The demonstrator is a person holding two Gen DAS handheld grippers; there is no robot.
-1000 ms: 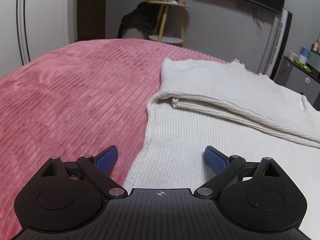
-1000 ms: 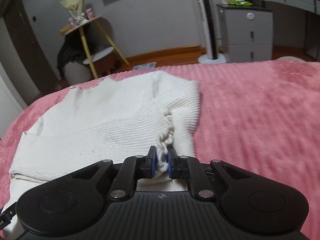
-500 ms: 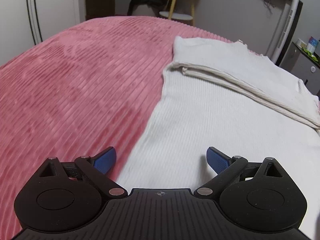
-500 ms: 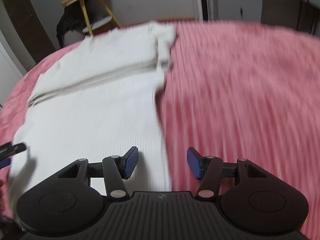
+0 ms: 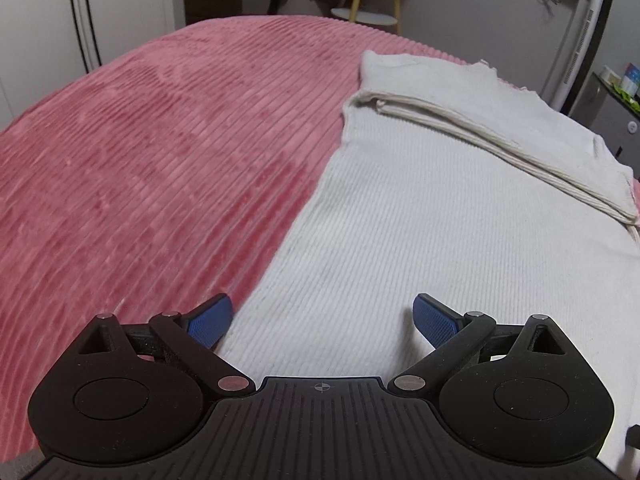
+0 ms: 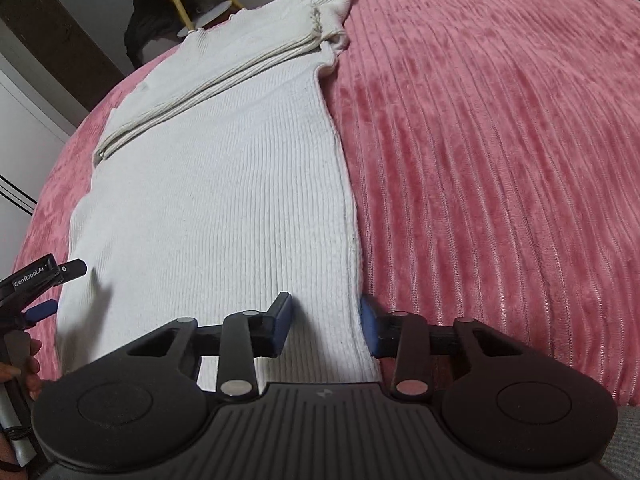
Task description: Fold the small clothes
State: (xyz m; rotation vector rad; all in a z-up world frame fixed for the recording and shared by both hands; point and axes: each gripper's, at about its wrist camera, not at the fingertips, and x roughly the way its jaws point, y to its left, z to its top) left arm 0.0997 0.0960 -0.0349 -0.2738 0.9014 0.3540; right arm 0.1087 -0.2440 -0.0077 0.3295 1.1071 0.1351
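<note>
From the left wrist view, the left gripper (image 5: 323, 318) stands wide apart and holds nothing, poised low over the near left edge of the white knit garment (image 5: 420, 208). One blue pad sits over the pink bedspread (image 5: 160, 152), the other over the knit. The garment lies flat on the bed, and its far part is already doubled over into a stacked band (image 5: 480, 128) running across it.

From the right wrist view, the right gripper (image 6: 325, 326) is also parted and empty, its two pads straddling the garment's (image 6: 224, 184) near right edge; whether either pad touches the cloth I cannot tell. The left gripper (image 6: 44, 288) shows at the frame's left border, beside the opposite edge. The folded band (image 6: 224, 64) lies at the far end, and the bedspread (image 6: 500, 140) stretches off to the right.

The step in hand looks like lining up both grippers on the two near corners for the next fold. The next move likely calls for closing each gripper on its edge, catching the cloth and not the bedspread pile, then lifting both corners together and carrying them forward evenly onto the band.
</note>
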